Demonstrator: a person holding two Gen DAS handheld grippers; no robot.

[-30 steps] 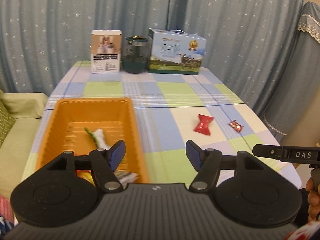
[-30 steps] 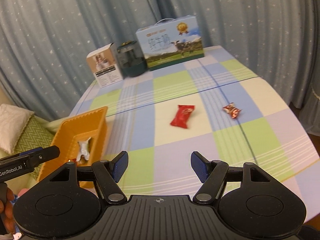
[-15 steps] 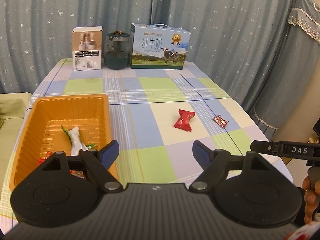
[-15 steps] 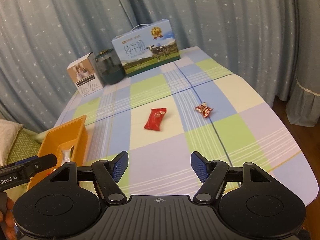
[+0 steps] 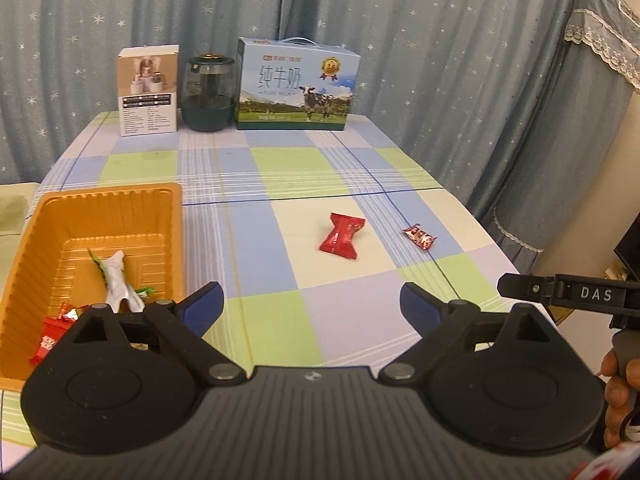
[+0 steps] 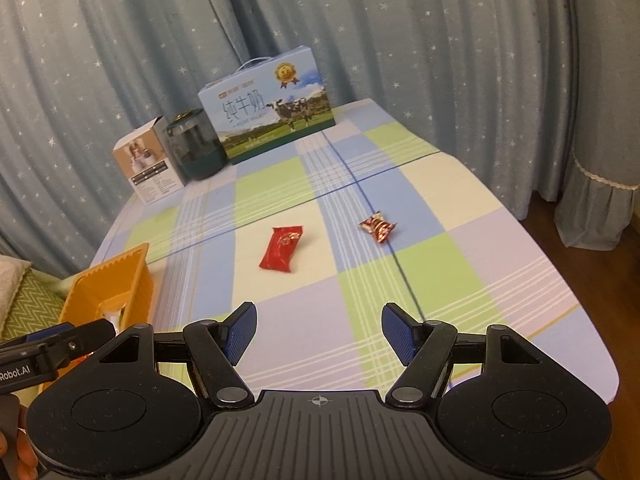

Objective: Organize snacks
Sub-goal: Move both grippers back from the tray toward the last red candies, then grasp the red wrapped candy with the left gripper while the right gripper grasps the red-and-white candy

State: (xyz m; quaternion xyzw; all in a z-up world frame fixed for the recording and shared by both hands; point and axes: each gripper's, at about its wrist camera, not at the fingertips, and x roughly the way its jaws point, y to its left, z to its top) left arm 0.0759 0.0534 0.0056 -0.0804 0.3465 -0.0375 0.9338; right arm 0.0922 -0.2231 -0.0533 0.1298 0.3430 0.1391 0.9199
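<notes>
An orange tray (image 5: 176,216) sits at the table's left and holds a white and green wrapper (image 5: 118,276) and red candies (image 5: 50,338). On the checked cloth lie a red snack packet (image 5: 341,236) and a small red and white candy (image 5: 419,237), both well ahead of the grippers. My left gripper (image 5: 312,308) hovers over the near table beside the tray, its jaws opening with nothing between them. My right gripper (image 6: 318,330) stands open and empty, with the red packet (image 6: 281,249) and the candy (image 6: 377,227) ahead of it and the tray (image 6: 120,280) to its left.
At the back of the table stand a white box (image 5: 148,92), a dark glass jar (image 5: 208,94) and a blue milk carton (image 5: 296,86). Blue starred curtains hang behind. The table's right edge (image 6: 560,264) drops to a wooden floor. A sofa lies left.
My left gripper has swung right, away from over the tray, and its jaws have spread wider. The right gripper's view has also shifted right; its jaws look unchanged.
</notes>
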